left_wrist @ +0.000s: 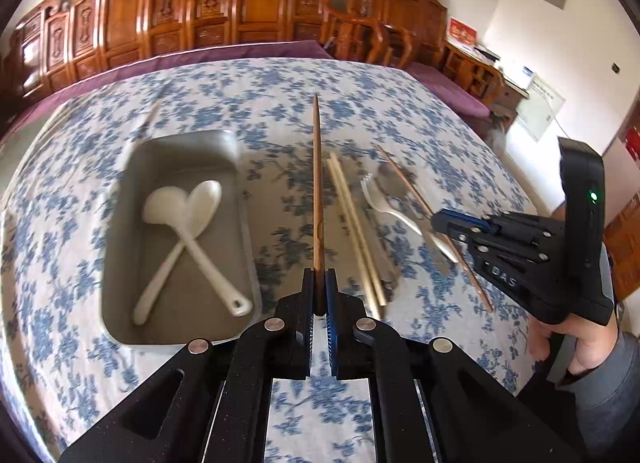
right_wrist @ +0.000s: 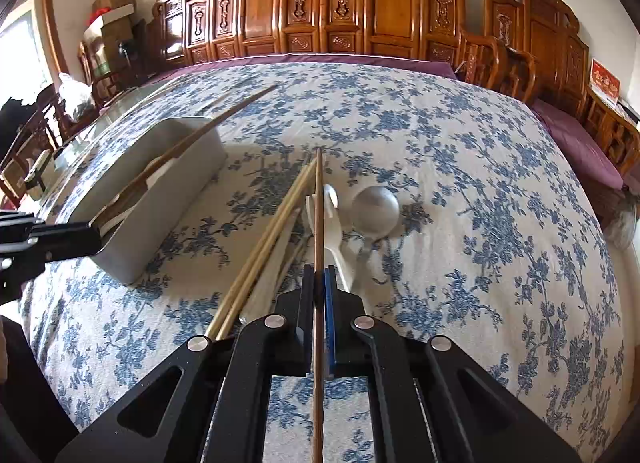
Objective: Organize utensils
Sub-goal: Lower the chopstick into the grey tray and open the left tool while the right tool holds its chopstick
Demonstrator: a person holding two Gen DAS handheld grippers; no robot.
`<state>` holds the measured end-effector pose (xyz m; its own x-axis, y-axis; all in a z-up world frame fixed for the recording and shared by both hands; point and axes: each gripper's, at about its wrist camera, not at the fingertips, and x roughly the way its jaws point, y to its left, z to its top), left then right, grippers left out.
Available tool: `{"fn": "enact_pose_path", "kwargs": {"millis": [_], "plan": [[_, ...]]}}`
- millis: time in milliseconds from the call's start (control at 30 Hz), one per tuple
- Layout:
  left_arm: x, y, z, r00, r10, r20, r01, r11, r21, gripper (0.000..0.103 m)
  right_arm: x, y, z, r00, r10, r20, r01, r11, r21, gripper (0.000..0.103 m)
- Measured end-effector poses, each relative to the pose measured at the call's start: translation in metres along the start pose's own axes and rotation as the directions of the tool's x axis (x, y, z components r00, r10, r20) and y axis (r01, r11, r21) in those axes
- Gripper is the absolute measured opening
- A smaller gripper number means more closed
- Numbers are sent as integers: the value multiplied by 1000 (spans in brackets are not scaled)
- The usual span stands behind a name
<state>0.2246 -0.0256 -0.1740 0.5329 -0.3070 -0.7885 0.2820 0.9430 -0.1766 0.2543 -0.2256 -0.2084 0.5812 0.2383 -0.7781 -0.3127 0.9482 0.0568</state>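
My left gripper (left_wrist: 319, 283) is shut on a brown chopstick (left_wrist: 318, 191) that points forward, just right of the grey tray (left_wrist: 120, 223); it also shows over the tray in the right wrist view (right_wrist: 192, 143). Two white spoons (left_wrist: 188, 239) lie crossed in the tray. My right gripper (right_wrist: 319, 279) is shut on a second brown chopstick (right_wrist: 319, 231), also seen in the left wrist view (left_wrist: 460, 255). A pair of pale chopsticks (right_wrist: 272, 239), a white fork (right_wrist: 332, 239) and a metal spoon (right_wrist: 374, 209) lie on the cloth beneath it.
The table carries a blue floral cloth (right_wrist: 480, 203). Carved wooden chairs (right_wrist: 380, 11) line the far edge. The grey tray (right_wrist: 160, 199) stands at the left in the right wrist view.
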Motion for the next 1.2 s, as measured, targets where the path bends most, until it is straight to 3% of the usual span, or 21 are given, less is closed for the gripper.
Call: {"fn": "enact_pose_path", "kwargs": {"millis": [333, 633, 800, 1200], "plan": [[-12, 49, -8, 999, 52, -7, -52, 993, -104, 6, -1, 9, 2, 1000, -4, 7, 4, 1000, -30, 6], [-30, 49, -6, 998, 39, 46, -34, 994, -104, 4, 3, 13, -2, 999, -35, -2, 34, 998, -60, 6], [-39, 60, -8, 997, 69, 46, -63, 990, -127, 4, 3, 14, -2, 999, -35, 1, 35, 997, -66, 6], [-19, 85, -3, 995, 102, -7, -102, 981, -165, 5, -8, 45, 21, 998, 65, 28, -62, 995, -84, 6]]}}
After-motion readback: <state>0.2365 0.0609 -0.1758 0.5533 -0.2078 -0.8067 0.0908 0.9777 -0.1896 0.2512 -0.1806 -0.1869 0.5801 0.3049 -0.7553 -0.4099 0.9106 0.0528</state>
